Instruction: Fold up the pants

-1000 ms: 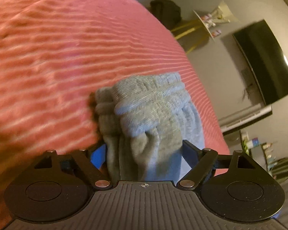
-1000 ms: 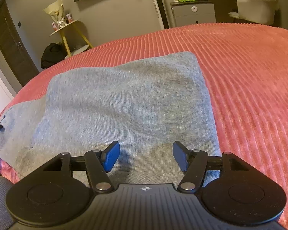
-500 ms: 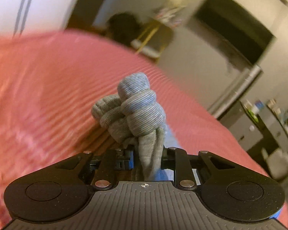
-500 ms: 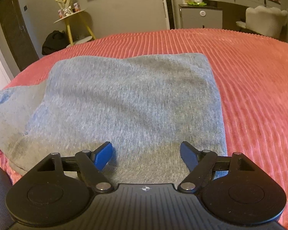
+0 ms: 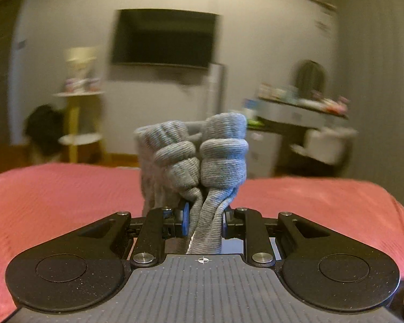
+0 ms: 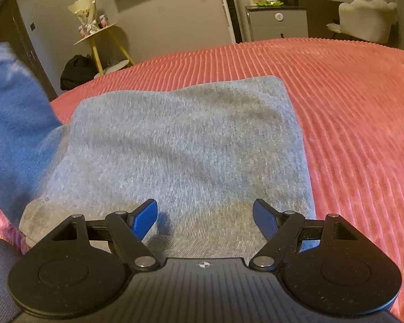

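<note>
Left wrist view: the left gripper is clamped on a bunched end of the grey ribbed-knit pants, raised above the red corduroy-ribbed bedspread. Right wrist view: the right gripper hovers with jaws spread wide and nothing between them, over the folded pants lying flat on the bedspread; a blurred grey section rises at left.

The left tongs have clamped the pants' bunched cuffs and lifted them.
</note>
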